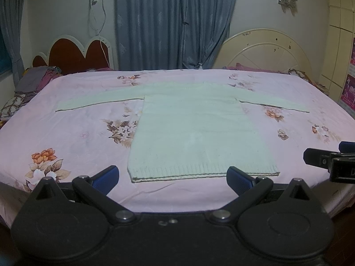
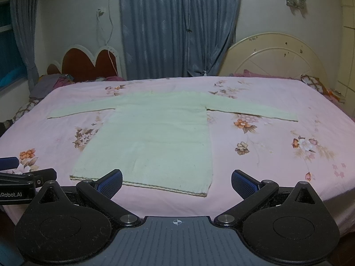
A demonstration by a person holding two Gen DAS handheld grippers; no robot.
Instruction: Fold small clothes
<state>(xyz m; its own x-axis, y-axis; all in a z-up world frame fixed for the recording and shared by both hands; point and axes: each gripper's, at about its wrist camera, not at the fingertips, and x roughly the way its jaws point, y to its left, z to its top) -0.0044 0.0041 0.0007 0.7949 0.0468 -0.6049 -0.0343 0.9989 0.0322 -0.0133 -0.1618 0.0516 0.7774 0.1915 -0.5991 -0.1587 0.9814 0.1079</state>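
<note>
A pale green knit sweater (image 1: 199, 128) lies flat on the pink floral bedsheet (image 1: 77, 133), both sleeves spread out sideways, ribbed hem toward me. It also shows in the right wrist view (image 2: 150, 141). My left gripper (image 1: 173, 178) is open and empty, held just in front of the hem's left part. My right gripper (image 2: 176, 184) is open and empty, in front of the hem's right corner. The right gripper's side shows at the right edge of the left wrist view (image 1: 328, 161), and the left gripper at the left edge of the right wrist view (image 2: 24, 179).
The bed (image 2: 277, 155) fills both views. Crumpled clothes and a patterned pillow (image 1: 28, 86) lie at the far left. Two headboards (image 1: 75, 51) (image 2: 273, 55) and blue curtains (image 2: 179, 26) stand behind. A wardrobe (image 1: 341, 44) is at the right.
</note>
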